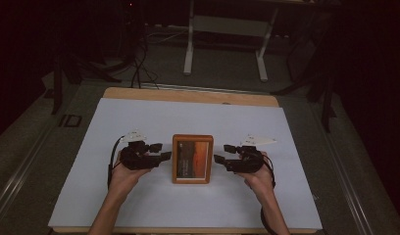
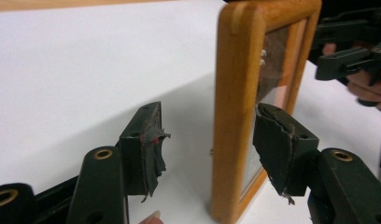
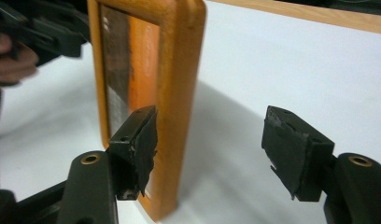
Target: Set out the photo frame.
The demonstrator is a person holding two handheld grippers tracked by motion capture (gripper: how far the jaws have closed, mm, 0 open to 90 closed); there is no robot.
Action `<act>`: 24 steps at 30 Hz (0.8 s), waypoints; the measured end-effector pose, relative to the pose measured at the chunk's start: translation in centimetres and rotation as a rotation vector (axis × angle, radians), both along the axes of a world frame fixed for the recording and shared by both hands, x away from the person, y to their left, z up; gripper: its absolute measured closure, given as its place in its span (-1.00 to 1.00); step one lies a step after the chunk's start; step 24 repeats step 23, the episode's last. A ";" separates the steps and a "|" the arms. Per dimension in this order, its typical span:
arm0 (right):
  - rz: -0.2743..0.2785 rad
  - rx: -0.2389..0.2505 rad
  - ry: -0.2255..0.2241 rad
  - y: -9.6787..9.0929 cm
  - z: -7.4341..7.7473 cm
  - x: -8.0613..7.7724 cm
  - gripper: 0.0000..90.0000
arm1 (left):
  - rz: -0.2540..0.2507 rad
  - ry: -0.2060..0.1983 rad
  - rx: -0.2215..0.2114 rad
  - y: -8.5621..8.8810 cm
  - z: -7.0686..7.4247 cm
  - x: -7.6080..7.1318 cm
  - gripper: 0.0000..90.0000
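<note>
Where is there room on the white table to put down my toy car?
The white sheet is bare between the wooden picture frame and the far wooden table edge. The near strip below the frame, between the two forearms, is bare too. The middle is crowded: the left gripper and the right gripper sit close on either side of the frame.

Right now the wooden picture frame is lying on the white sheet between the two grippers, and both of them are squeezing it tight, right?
Not quite. The wooden picture frame does lie on the white sheet between the left gripper and the right gripper, but neither squeezes it. Both gripper views show the jaws standing open, with gaps between their pads and the frame's edge.
</note>
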State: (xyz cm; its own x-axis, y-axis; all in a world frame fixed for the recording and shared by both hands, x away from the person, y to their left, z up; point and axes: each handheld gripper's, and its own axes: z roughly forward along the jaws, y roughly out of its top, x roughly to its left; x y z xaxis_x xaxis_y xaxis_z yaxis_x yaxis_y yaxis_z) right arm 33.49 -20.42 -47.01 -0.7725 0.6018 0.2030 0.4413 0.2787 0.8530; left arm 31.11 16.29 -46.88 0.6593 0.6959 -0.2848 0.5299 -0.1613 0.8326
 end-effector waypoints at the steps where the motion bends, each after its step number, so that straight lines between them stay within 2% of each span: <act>1: -0.007 -0.013 -0.005 -0.2 0.1 -0.1 -0.23 | 0.006 -0.002 0.007 0.1 0.1 -0.1 -0.05; 5: -0.025 -0.046 -0.012 -0.7 0.3 -0.2 -0.24 | 0.027 -0.004 0.021 0.8 0.1 -0.3 -0.05; 7: -0.041 -0.086 -0.016 -1.0 0.4 -0.3 -0.24 | 0.027 -0.004 0.023 1.1 0.0 -0.3 -0.05; 8: -0.041 -0.086 -0.016 -1.0 0.4 -0.3 -0.24 | 0.027 -0.004 0.023 1.1 0.0 -0.3 -0.05; 10: -0.066 -0.152 -0.037 -1.1 0.2 -0.3 -0.24 | 0.026 0.003 0.030 1.3 -0.2 -0.3 -0.05; 12: -0.082 -0.190 -0.037 -1.3 -0.1 -0.2 -0.24 | 0.035 0.005 0.050 1.4 -0.4 -0.3 -0.05; 17: -0.102 -0.203 -0.015 -2.0 -0.8 0.2 -0.24 | 0.072 0.008 0.144 1.5 -1.3 -0.3 -0.05; 19: -0.117 -0.219 -0.013 -2.2 -1.1 0.4 -0.24 | 0.122 -0.005 0.184 1.6 -1.7 -0.3 -0.02; 24: -0.150 -0.231 0.008 -2.9 -1.7 0.8 -0.25 | 0.169 0.014 0.203 2.4 -2.3 -0.2 -0.03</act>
